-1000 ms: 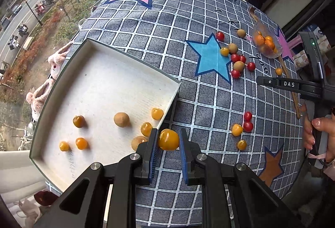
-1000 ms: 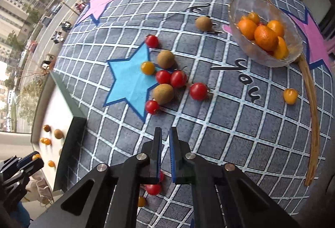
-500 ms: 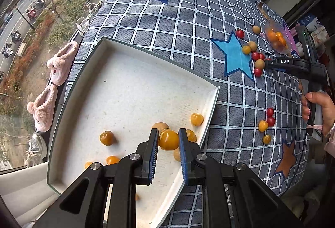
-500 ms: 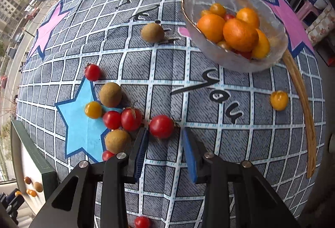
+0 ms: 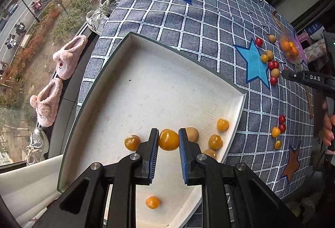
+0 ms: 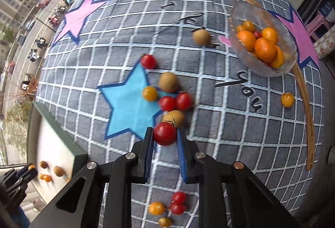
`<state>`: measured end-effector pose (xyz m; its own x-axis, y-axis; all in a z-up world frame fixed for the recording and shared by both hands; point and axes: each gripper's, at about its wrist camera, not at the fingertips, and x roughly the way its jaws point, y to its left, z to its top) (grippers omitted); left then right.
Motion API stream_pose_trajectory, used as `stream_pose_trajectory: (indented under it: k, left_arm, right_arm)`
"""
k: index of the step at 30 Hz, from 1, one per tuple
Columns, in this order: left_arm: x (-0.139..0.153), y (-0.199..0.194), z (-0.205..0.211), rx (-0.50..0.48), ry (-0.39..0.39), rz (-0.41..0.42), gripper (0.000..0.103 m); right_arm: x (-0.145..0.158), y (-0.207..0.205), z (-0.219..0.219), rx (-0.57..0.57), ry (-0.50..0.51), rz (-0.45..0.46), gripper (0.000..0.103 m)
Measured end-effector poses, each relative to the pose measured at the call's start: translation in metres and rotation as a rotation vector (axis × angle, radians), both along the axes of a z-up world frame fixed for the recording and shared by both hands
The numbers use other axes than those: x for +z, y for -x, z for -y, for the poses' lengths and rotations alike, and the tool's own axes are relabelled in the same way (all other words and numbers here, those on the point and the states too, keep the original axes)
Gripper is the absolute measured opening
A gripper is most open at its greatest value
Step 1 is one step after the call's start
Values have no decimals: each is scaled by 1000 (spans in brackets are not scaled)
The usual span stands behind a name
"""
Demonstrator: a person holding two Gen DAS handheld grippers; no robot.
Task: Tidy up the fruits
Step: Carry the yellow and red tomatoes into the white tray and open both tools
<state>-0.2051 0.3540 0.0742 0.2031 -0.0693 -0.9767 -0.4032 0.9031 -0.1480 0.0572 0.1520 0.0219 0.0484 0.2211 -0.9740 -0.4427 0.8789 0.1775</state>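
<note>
Sitting between hand-held gripper (image 5: 168,142) pads: yellow tomato (image 5: 168,140)

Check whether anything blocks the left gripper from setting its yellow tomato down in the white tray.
Nothing visible does. The left gripper holds the yellow tomato over the white tray, inside its rim. A brown fruit and other yellow fruit lie close on either side, but bare tray floor shows just ahead of the fingers.

Right tool (image 6: 165,140) now around red tomato (image 6: 165,133), left tool (image 5: 168,142) over tray (image 5: 167,90).
</note>
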Motion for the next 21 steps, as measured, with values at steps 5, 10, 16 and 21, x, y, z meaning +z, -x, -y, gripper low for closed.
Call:
stream_pose_trajectory:
  k: [5, 10, 16, 21]
  left_arm:
    - [-13, -5, -16, -6, -33, -25, 21]
    - [-28, -15, -22, -36, -59, -42, 21]
    - [-41, -24, -27, -42, -70, -67, 21]
    - [-48, -27, -28, -47, -66, -77, 21]
  right_arm:
    - [12, 50, -58, 92, -82, -69, 23]
    - [3, 90, -100, 171, -90, -129, 23]
    - [-20, 107, -123, 208, -13, -163, 23]
    - [-32, 109, -129, 213, 36, -171, 23]
